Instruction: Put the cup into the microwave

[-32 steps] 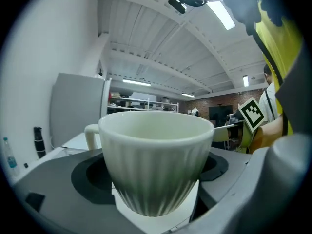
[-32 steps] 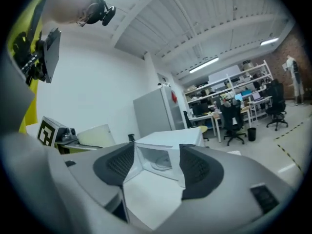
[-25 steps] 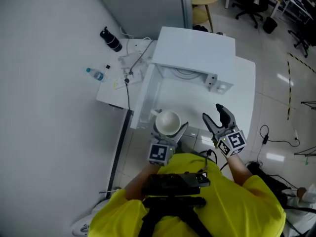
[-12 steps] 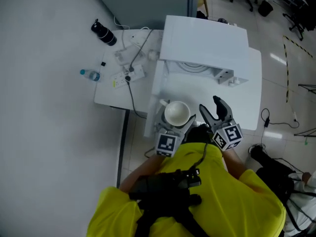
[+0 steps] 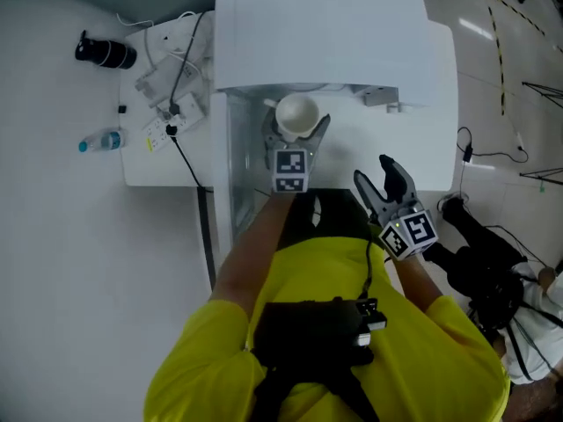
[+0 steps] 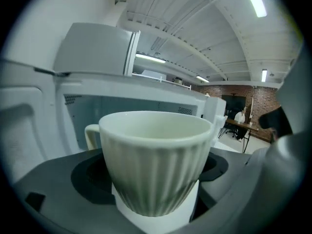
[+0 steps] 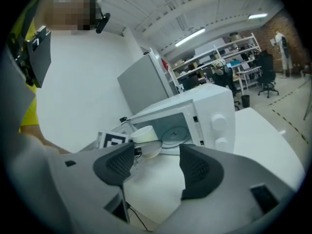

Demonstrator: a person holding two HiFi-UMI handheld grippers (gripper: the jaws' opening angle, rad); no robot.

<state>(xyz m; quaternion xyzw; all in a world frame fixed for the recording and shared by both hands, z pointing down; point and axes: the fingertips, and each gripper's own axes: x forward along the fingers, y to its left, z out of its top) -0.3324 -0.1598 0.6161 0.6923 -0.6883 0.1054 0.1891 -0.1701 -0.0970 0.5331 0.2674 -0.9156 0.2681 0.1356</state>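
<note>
A pale ribbed cup [image 5: 296, 115] [image 6: 155, 160] [image 7: 145, 136] with a handle on its left sits upright between the jaws of my left gripper [image 5: 296, 130], which is shut on it. The cup hangs just in front of the open mouth of the white microwave [image 5: 321, 25] [image 7: 195, 116] [image 6: 126, 94]; the glass turntable [image 7: 173, 133] shows inside. My right gripper [image 5: 384, 176] [image 7: 155, 165] stands open and empty over the white table [image 5: 431, 121], to the right of the cup and nearer to me.
The microwave door [image 5: 227, 165] stands open on the left. On a side table at the left lie a black bottle [image 5: 104, 54], a small water bottle [image 5: 99, 141], a power strip [image 5: 160, 127] and cables. A cable [image 5: 466, 152] trails on the floor at the right.
My left gripper has carried the cup forward, from near my body up to the microwave's opening. The right gripper has stayed low beside me, and my head has moved closer over the table.
</note>
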